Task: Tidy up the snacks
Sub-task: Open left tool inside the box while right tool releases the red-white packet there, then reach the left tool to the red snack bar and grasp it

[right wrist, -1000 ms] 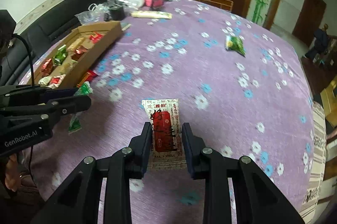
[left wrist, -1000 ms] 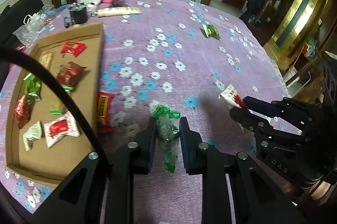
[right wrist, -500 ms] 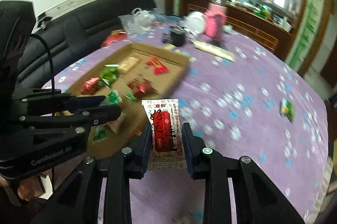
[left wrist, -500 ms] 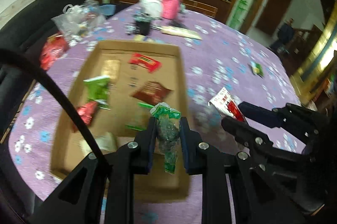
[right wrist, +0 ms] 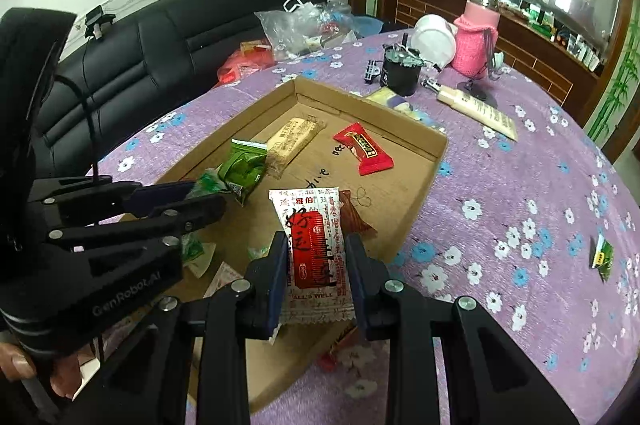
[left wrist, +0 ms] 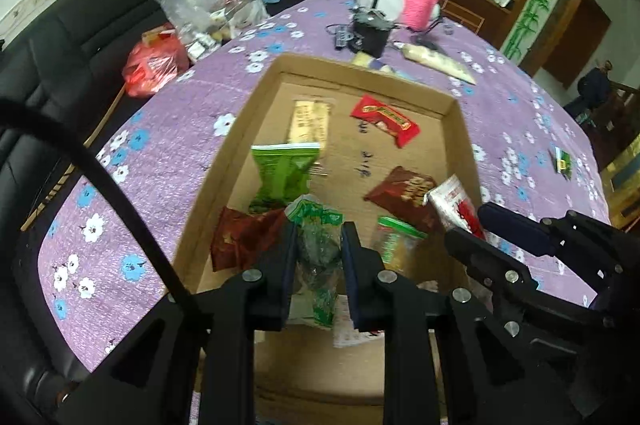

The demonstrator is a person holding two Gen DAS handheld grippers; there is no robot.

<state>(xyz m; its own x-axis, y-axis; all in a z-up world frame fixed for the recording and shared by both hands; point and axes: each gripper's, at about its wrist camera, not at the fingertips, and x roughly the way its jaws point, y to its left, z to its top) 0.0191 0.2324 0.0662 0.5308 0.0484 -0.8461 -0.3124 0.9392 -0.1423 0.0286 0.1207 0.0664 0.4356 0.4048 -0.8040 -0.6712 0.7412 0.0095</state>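
Cardboard makes up the shallow tray (left wrist: pixel 256 97) that sits on the purple flowered tablecloth (right wrist: pixel 520 185), and both grippers hang over it. The left gripper (left wrist: pixel 318 261) is clamped on a green sweet wrapper (left wrist: pixel 318 245), pinched between its two fingers above the near half of the tray. The right gripper (right wrist: pixel 316 265) grips a white and red packet (right wrist: pixel 312 237) (printed with red characters) upright between its fingers, over the tray's near right part.

Inside the tray lie a green packet (left wrist: pixel 284 173), a pale beige bar (left wrist: pixel 310 123), a red packet (left wrist: pixel 386 121) near the far wall, a dark red packet (left wrist: pixel 404 191) and a crumpled dark red wrapper (left wrist: pixel 244 237) at the near left. A small clear and green sweet (left wrist: pixel 394 241) lies just right of the left gripper's fingers.

One small green packet (right wrist: pixel 602 255) lies alone on the cloth, well apart from the tray to its right. Beyond the tray stand a black cup (right wrist: pixel 402 73), a pink knitted bottle cover (right wrist: pixel 476 41) and a white bowl (right wrist: pixel 434 39).
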